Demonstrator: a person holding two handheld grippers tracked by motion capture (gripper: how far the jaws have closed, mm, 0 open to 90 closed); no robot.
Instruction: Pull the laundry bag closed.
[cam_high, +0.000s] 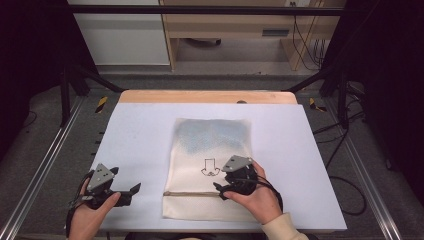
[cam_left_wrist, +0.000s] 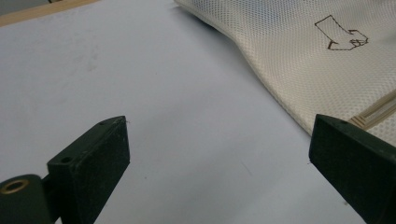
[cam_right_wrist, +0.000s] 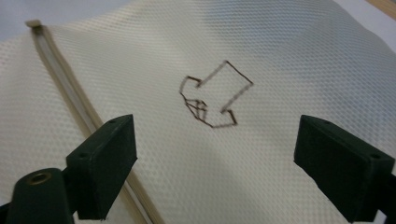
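A cream mesh bag (cam_high: 210, 150) lies flat on the white table (cam_high: 140, 135), with something bluish showing through its far half. A drawn arrow (cam_high: 209, 168) points at the zipper (cam_high: 190, 193) that crosses the bag near its front end. My right gripper (cam_high: 220, 191) hovers over the zipper's right part, open. In the right gripper view, my right gripper (cam_right_wrist: 215, 158) is empty, with the arrow (cam_right_wrist: 215, 95) ahead of its jaws and the zipper (cam_right_wrist: 70, 88) at the left. My left gripper (cam_high: 131, 194) rests left of the bag, and it (cam_left_wrist: 219, 158) is open over bare table beside the bag (cam_left_wrist: 303, 60).
A wooden strip (cam_high: 205, 96) borders the table's far edge. Metal rails (cam_high: 45, 170) run along both sides, and black frame posts (cam_high: 65, 90) stand at the far corners. Cables (cam_high: 350, 190) lie on the floor to the right. Wooden furniture (cam_high: 225, 25) stands beyond the table.
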